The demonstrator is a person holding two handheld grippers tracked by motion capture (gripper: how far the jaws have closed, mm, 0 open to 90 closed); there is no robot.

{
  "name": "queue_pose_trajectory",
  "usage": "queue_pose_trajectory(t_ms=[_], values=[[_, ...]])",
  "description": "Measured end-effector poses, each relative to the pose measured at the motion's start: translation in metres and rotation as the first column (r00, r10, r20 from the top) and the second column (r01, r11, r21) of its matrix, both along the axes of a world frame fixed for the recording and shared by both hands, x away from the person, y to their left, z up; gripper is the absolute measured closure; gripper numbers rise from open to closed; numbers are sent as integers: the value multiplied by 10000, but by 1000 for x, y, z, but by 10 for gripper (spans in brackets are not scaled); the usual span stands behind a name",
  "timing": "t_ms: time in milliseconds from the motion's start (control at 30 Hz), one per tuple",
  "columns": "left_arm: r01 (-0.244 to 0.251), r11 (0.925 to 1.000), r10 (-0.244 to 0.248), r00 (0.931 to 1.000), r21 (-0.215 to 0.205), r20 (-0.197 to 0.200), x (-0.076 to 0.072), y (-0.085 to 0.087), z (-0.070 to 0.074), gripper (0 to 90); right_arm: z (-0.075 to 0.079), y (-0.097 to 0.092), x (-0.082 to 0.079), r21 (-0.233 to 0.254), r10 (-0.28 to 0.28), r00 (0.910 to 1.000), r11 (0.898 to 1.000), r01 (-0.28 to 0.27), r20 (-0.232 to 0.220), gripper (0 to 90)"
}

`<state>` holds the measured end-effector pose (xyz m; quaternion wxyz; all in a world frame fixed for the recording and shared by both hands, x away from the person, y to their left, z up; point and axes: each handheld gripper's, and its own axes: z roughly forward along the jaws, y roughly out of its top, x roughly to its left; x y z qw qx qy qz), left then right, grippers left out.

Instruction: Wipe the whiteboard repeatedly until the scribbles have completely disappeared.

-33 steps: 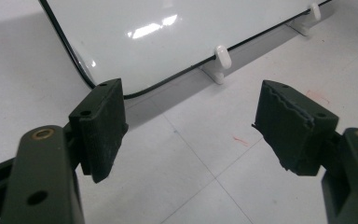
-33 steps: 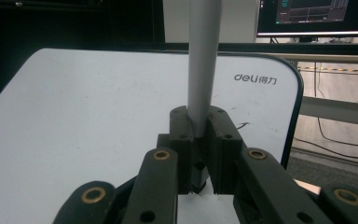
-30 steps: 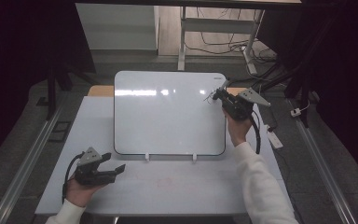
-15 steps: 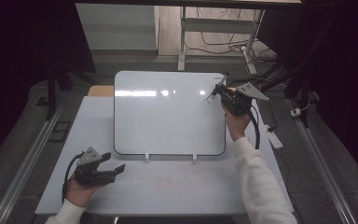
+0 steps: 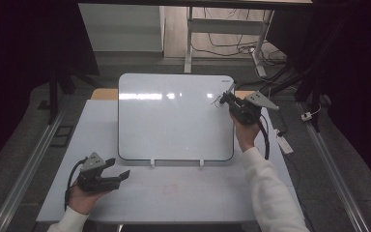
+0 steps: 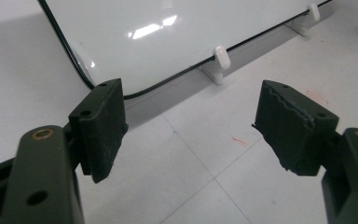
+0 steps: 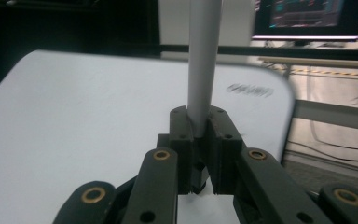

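Observation:
A white whiteboard point(image 5: 174, 121) lies on the white table point(image 5: 174, 198). Over its far right corner my right gripper point(image 5: 226, 98) is shut on a pale grey marker point(image 5: 230, 88). In the right gripper view the marker point(image 7: 204, 60) stands straight up from between the closed pads of the right gripper point(image 7: 200, 121), with the whiteboard point(image 7: 98, 107) behind it. A small dark mark point(image 5: 216, 102) sits on the board beside the jaws. My left gripper point(image 5: 118, 168) rests at the table's front left, open and empty. Seen from the left gripper point(image 6: 191, 126), the board's near corner point(image 6: 168, 32) lies ahead.
Two white clips point(image 5: 152, 163) point(image 5: 201, 163) hold the board's front edge. A small white object point(image 5: 285, 144) lies at the table's right edge beside the right gripper's cable. Metal rails run along both sides. Desk legs and cables stand behind; a lit monitor point(image 7: 307, 16) glows beyond.
The right gripper has shifted only slightly over the board's far right corner with the marker still in it. The left gripper has stayed still.

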<state>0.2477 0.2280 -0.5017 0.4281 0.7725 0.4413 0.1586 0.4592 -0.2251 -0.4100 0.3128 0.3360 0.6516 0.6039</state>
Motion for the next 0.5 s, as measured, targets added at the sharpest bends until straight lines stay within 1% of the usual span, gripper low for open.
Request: queue_pose_trajectory(t_ms=[67,133,167,267,333,367,467,500], values=[[-18,10000,18,10000,-17,26,0,0,0,252,5,-4,7,225,-229,9997,9995,228,27,811],[-34,10000,34,10000,-40,15,0,1,0,252,7,-6,10,415,-295,9996,9987,295,-10,811],[-29,10000,29,10000,-40,2,1,2,0,252,6,-5,9,401,-235,9997,9989,236,-15,811],[-30,10000,30,10000,-15,-8,1,1,0,252,0,6,3,114,259,9996,9996,-258,-85,811],[-32,10000,32,10000,0,-3,1,1,-1,252,1,11,3,-89,303,9995,9995,-303,32,811],[-25,10000,25,10000,12,7,0,1,0,252,2,11,4,-60,174,9998,9998,-173,108,811],[-45,10000,45,10000,-29,43,0,1,0,252,9,6,14,349,-264,9995,9991,258,163,811],[-56,10000,56,10000,-30,40,0,2,0,252,11,5,16,448,-312,9994,9985,305,153,811]])
